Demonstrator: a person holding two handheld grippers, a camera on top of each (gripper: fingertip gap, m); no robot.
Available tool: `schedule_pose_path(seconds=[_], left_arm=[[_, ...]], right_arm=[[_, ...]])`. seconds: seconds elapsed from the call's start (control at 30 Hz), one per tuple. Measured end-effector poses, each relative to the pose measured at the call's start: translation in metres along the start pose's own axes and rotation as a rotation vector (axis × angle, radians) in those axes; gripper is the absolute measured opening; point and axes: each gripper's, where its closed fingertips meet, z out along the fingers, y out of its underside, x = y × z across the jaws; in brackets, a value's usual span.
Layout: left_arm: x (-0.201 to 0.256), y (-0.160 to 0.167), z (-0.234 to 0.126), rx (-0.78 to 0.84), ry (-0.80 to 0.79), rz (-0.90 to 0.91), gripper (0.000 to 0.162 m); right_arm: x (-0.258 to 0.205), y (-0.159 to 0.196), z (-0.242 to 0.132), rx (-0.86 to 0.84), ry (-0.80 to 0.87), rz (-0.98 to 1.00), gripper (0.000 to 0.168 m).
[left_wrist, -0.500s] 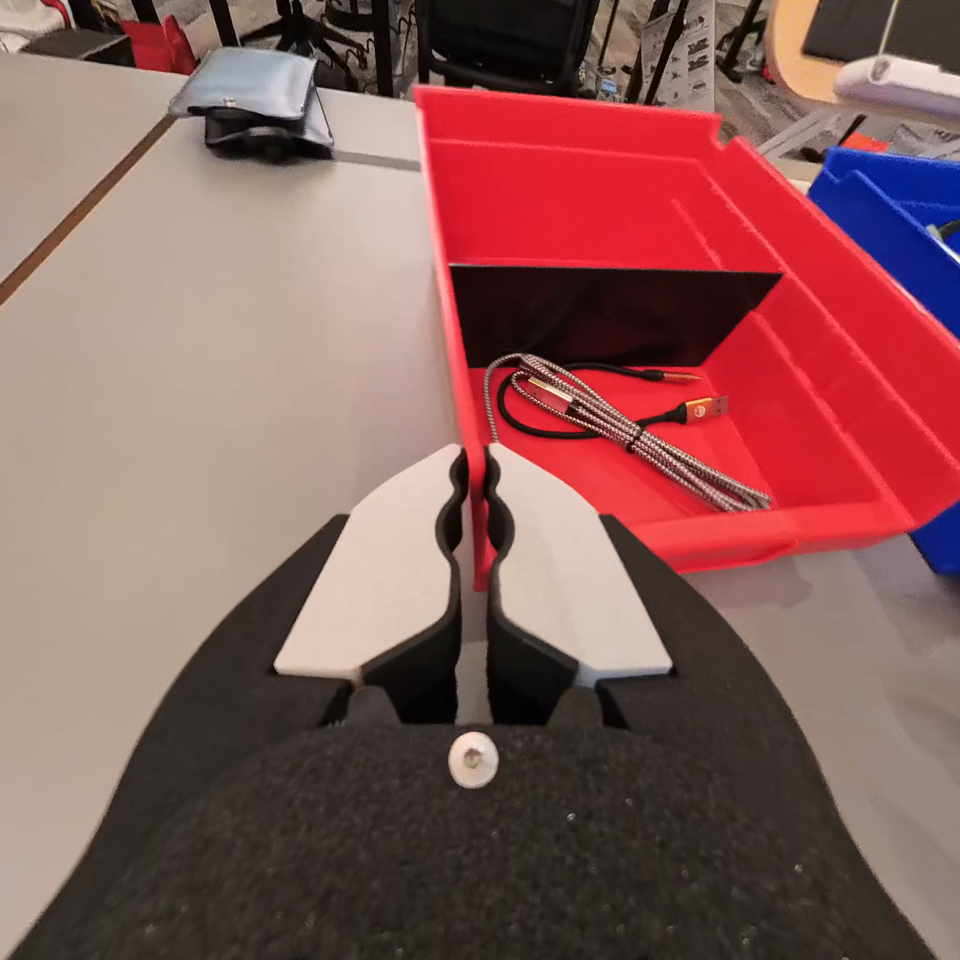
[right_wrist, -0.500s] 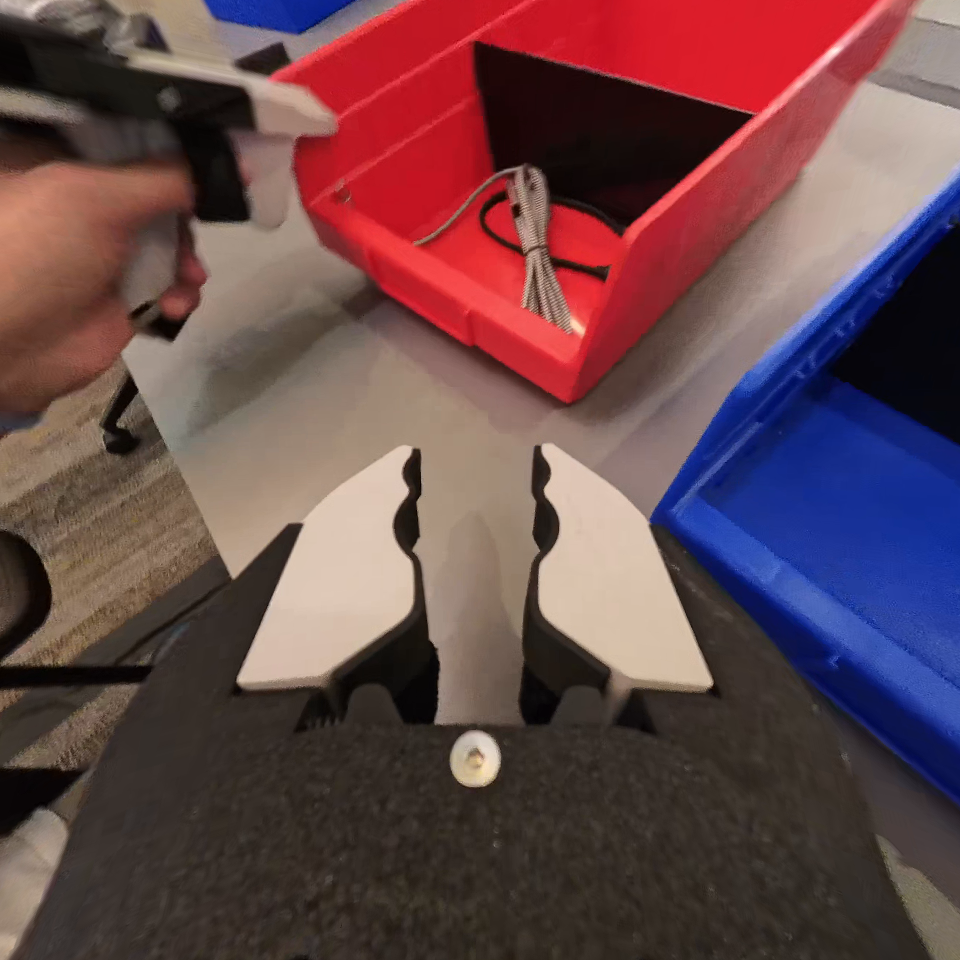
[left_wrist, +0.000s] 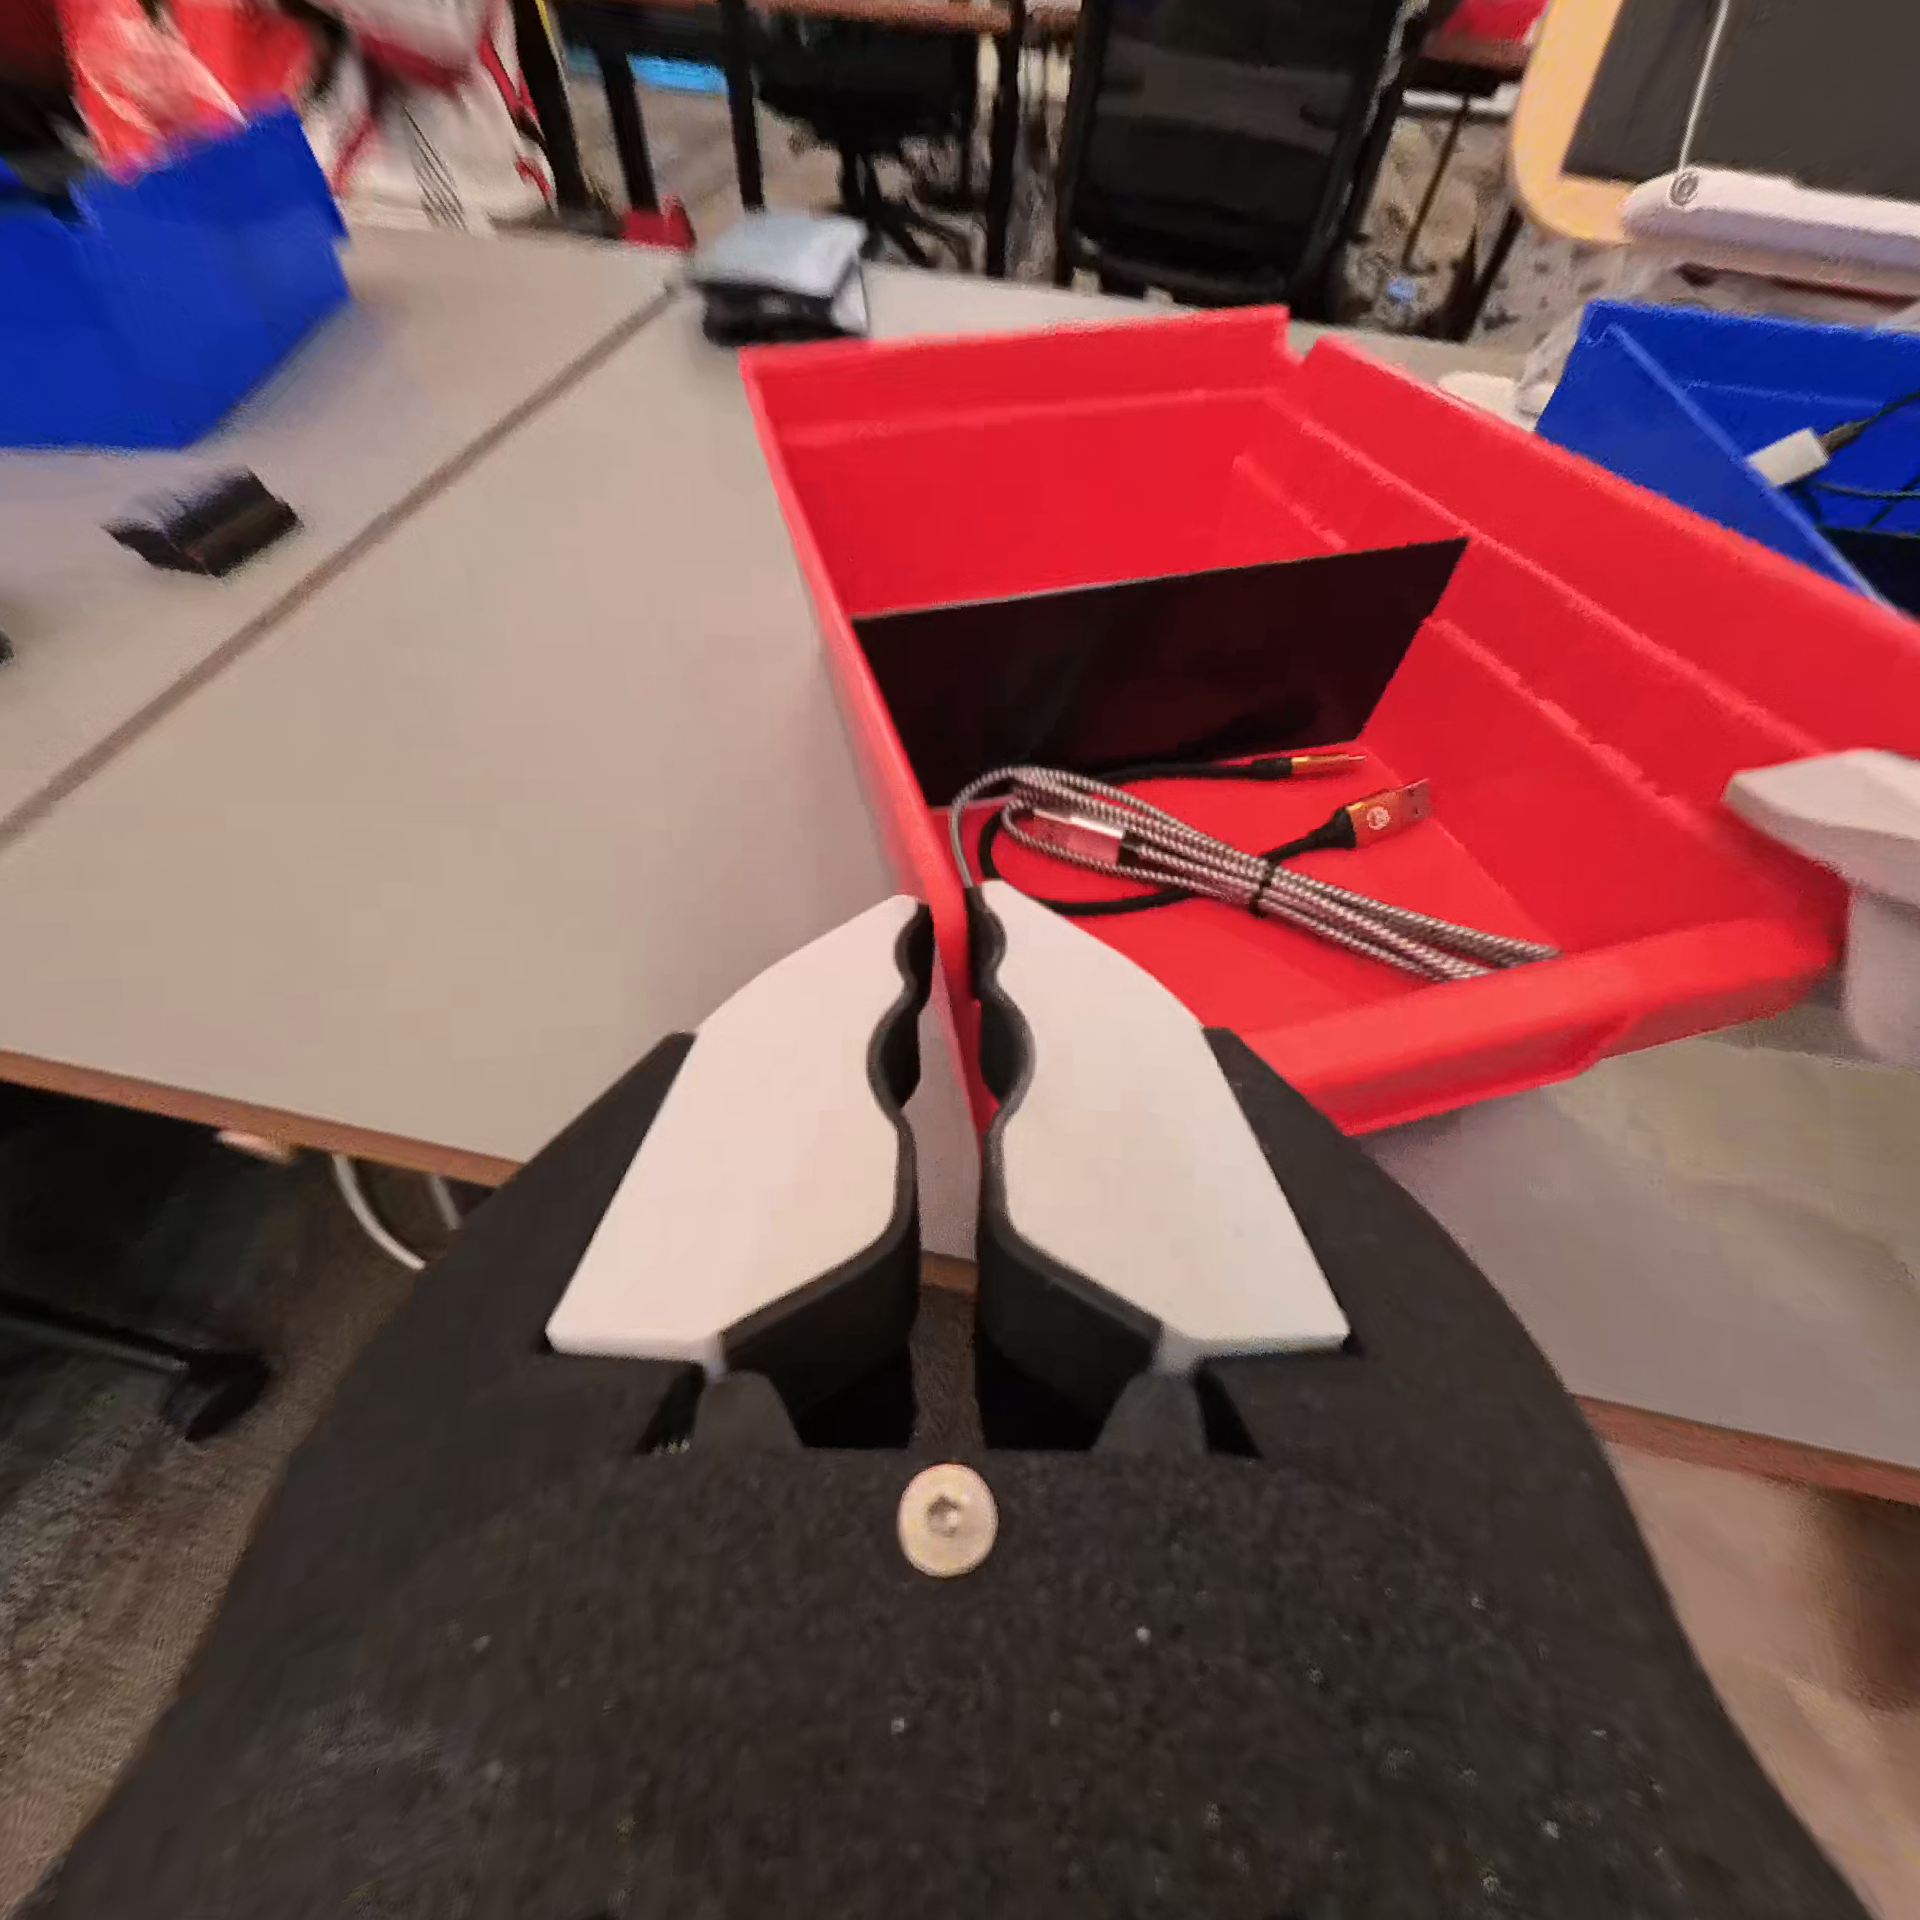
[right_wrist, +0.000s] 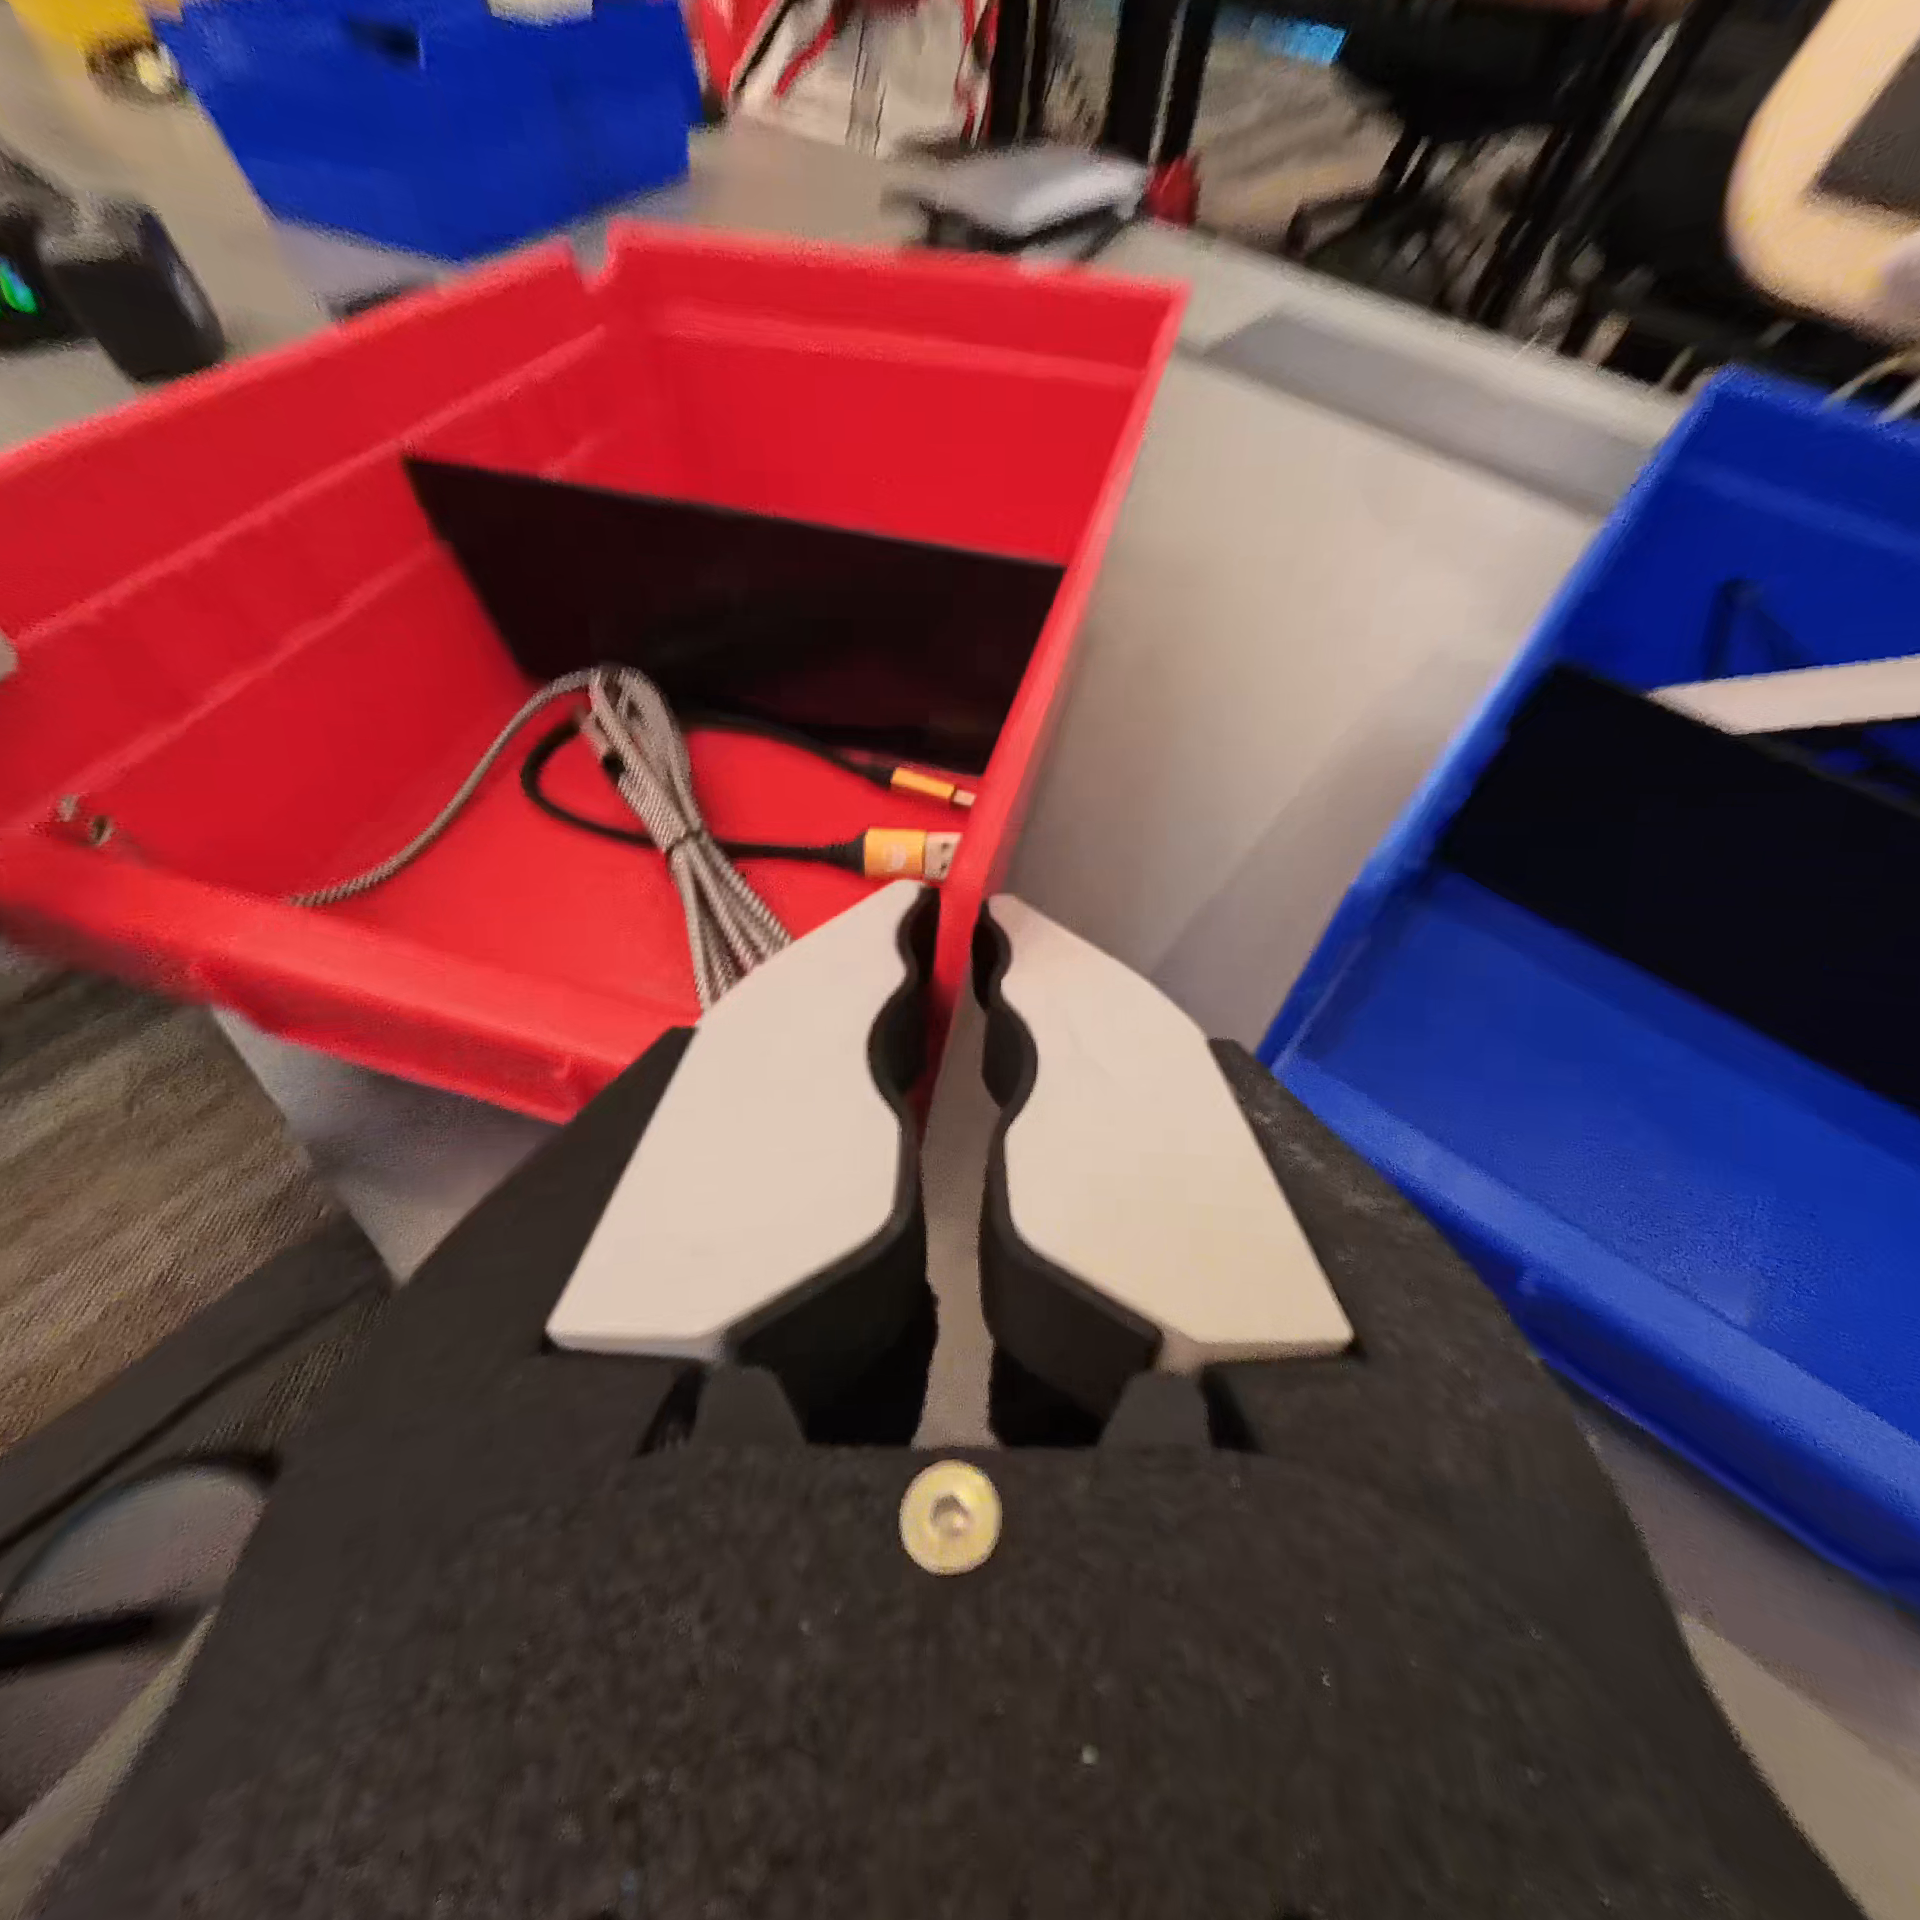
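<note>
A grey table (left_wrist: 468, 831) carries everything. On it the red bin (left_wrist: 1039, 468) is the biggest thing. Its long axis runs straight away from both grippers, and its low front lip faces them, close to the table's near edge. Whether the bin sits flat on the table or is raised a little cannot be told.

A blue bin (right_wrist: 1558, 1143) stands just right of the red one with a strip of bare table between them. Another blue bin (left_wrist: 156, 312) sits well off to the far left. A black divider (left_wrist: 1143, 665) crosses the red bin upright and splits it into a near and a far compartment.

A braided grey cable (left_wrist: 1299, 894), bundled, lies in the near compartment over a thin black lead. Its orange plugs point toward the right wall.

The left gripper (left_wrist: 951, 935) is clenched on the red bin's left wall near the front corner. The wall's rim runs up between its fingers, one inside the bin and one outside. The right gripper (right_wrist: 956, 925) grips the right wall in the same way, near the opposite front corner, and its tip also shows at the right edge of the left wrist view. The two grippers sit about level with each other across the bin's short axis. The cable lies between them and slightly ahead.
</note>
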Motion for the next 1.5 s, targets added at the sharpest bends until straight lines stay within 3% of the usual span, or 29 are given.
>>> schedule_pose_path(seconds=[0.13,0.27,0.47,0.63,0.8,0.9,1.0,1.2,1.3,1.5], left_arm=[[0.022,-0.022,-0.031,0.11,-0.027,0.067,0.007],[0.063,-0.067,-0.044,0.215,0.038,0.097,0.007],[0.199,-0.139,-0.03,0.352,0.33,0.222,0.009],[0.347,-0.129,-0.005,0.279,0.579,0.373,0.009],[0.48,-0.093,0.012,0.197,0.732,0.449,0.009],[0.532,-0.065,0.03,0.179,0.726,0.512,0.009],[0.558,-0.039,0.053,0.208,0.696,0.58,0.009],[0.564,-0.014,0.069,0.19,0.642,0.599,0.013],[0.565,0.011,0.073,0.09,0.68,0.628,0.017],[0.568,0.023,0.073,-0.004,0.777,0.565,0.021]], right_arm=[[0.01,-0.024,-0.026,0.075,-0.041,0.064,0.005],[0.045,-0.06,-0.07,0.182,0.045,0.032,0.005],[0.162,-0.09,-0.171,0.327,0.293,0.084,0.005],[0.27,-0.06,-0.267,0.335,0.559,0.167,0.006],[0.366,0.014,-0.328,0.226,0.69,0.323,0.006],[0.412,0.063,-0.334,0.17,0.699,0.4,0.005],[0.446,0.09,-0.323,0.224,0.618,0.421,0.007],[0.475,0.137,-0.281,0.143,0.543,0.43,0.004],[0.479,0.161,-0.27,0.049,0.573,0.495,0.003],[0.485,0.163,-0.266,0.041,0.586,0.516,0.003]])
